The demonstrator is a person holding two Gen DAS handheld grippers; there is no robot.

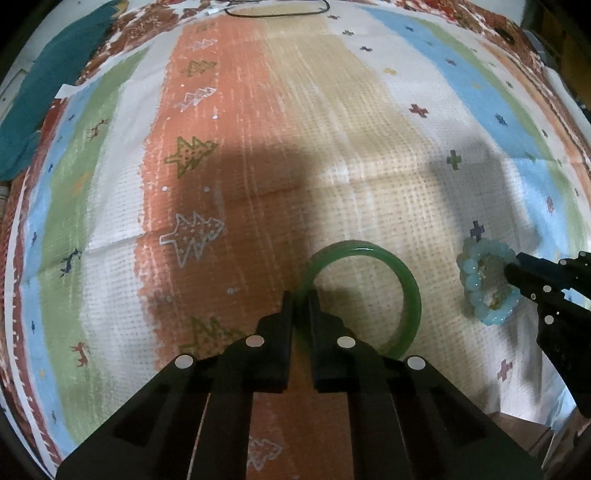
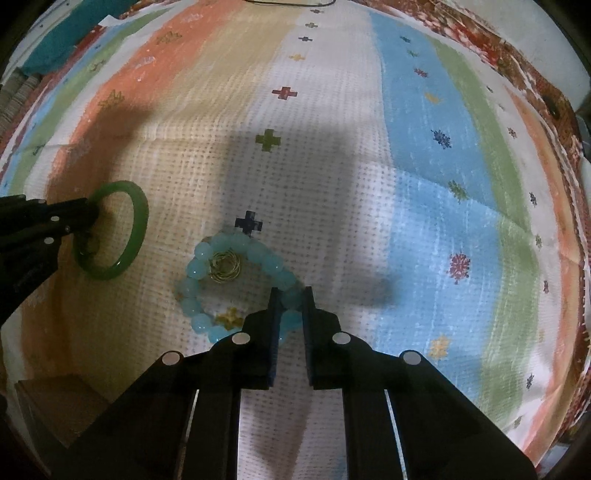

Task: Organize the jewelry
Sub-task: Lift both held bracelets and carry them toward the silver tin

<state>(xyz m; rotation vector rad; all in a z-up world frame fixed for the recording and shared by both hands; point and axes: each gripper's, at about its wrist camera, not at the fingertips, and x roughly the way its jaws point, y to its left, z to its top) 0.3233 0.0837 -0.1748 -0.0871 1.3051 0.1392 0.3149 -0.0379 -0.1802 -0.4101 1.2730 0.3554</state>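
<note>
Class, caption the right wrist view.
Right claw pinches blue bead bracelet; left claw grips green bangle.

- Our left gripper (image 1: 300,301) is clamped on the rim of the green bangle (image 1: 404,280) lying on the striped cloth (image 1: 295,129)
- Our right gripper (image 1: 511,271) grips the pale blue bead bracelet (image 1: 471,284) nearby

There are two claws: the left claw (image 1: 300,306) and the right claw (image 2: 290,301). One green bangle (image 1: 406,280) lies on the one striped cloth (image 1: 258,129). There is one light blue bead bracelet (image 2: 199,258), and inside its loop sits one small cluster of thin gold rings (image 2: 223,267), too tangled to count singly. One dark cord (image 1: 277,13) lies at the far edge. One teal fabric (image 1: 48,81) sits at the left.
</note>
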